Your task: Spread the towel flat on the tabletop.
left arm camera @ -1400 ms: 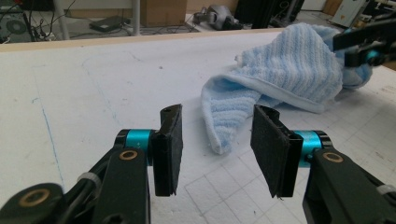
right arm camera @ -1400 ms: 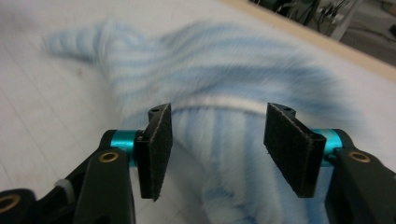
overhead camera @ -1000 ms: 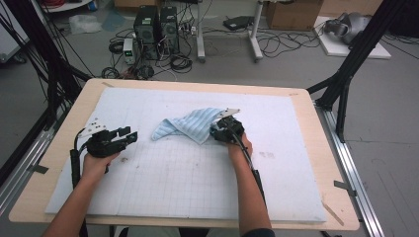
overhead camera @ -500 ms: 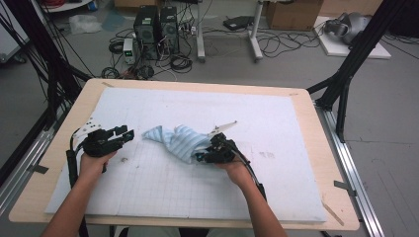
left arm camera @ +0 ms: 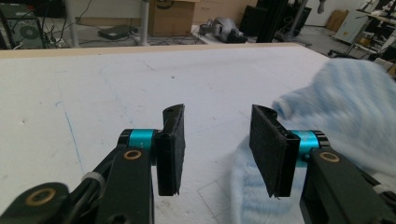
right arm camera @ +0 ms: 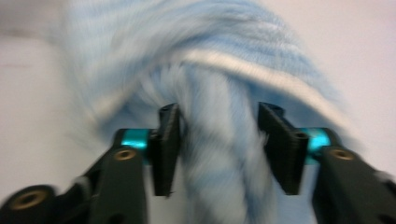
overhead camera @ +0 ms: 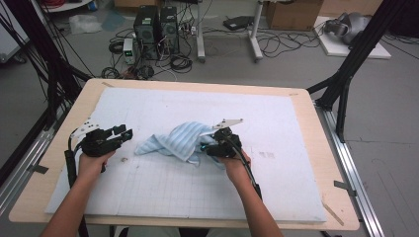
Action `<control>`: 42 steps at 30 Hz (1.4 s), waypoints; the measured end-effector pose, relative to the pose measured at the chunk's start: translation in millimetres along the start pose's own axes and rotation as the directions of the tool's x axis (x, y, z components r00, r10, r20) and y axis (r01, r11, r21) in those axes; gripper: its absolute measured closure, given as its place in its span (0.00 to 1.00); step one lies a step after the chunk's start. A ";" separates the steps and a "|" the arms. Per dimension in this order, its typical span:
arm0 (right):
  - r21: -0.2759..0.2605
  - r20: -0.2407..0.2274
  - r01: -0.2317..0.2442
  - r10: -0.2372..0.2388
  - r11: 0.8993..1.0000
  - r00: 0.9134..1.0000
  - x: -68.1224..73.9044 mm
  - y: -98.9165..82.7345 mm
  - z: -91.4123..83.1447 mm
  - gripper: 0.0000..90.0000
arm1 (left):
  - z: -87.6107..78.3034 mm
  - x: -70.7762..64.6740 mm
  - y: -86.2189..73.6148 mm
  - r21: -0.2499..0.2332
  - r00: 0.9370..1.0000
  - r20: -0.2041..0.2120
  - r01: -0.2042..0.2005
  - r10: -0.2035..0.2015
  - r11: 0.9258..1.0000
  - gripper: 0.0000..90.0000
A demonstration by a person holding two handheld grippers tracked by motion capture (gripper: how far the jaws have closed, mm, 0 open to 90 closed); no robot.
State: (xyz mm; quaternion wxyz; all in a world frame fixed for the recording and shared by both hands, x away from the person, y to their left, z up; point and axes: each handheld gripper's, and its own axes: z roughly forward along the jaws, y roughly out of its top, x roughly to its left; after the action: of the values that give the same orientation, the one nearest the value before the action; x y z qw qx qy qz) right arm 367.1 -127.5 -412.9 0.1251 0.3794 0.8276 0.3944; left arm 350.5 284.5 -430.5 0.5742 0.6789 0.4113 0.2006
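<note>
White-padded worktop (overhead camera: 148, 197), cables on floor behind. Blue striped towel (overhead camera: 178, 140) bunched at centre. Right gripper (overhead camera: 207, 148) at towel's 4 o'clock, fingers just opened, fold loose between. Left gripper (overhead camera: 126, 134) at towel's 9 o'clock, fingers apart, empty.

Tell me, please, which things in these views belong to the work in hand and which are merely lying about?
In use:
- blue striped towel, bunched on the white mat
- right tool, jaws apart around a towel fold
- left tool, open beside the towel

Lying about:
- computer towers
- floor cables
- cardboard box
</note>
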 end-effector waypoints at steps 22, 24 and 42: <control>-0.079 -0.012 0.383 -0.385 0.920 0.923 31.5 47.1 25.3 0.84 | 3.0 -1.4 -1.0 0.009 1.000 0.003 -0.003 0.003 1.000 0.61; -0.082 0.050 0.337 -0.334 0.938 0.941 18.6 62.2 29.7 0.88 | 3.2 -1.1 -1.1 0.011 1.000 0.005 -0.003 0.003 1.000 0.61; -0.131 0.412 -0.041 0.092 0.990 0.907 -67.7 64.7 13.9 0.90 | 3.9 -2.1 -1.4 0.021 1.000 0.015 -0.007 0.007 1.000 0.61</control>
State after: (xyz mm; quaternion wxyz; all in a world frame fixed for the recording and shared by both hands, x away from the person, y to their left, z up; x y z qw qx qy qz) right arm 454.4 -143.0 -379.9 0.3078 0.4747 0.7432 0.3572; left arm 351.7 280.4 -432.4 0.5693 0.6878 0.4068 0.1931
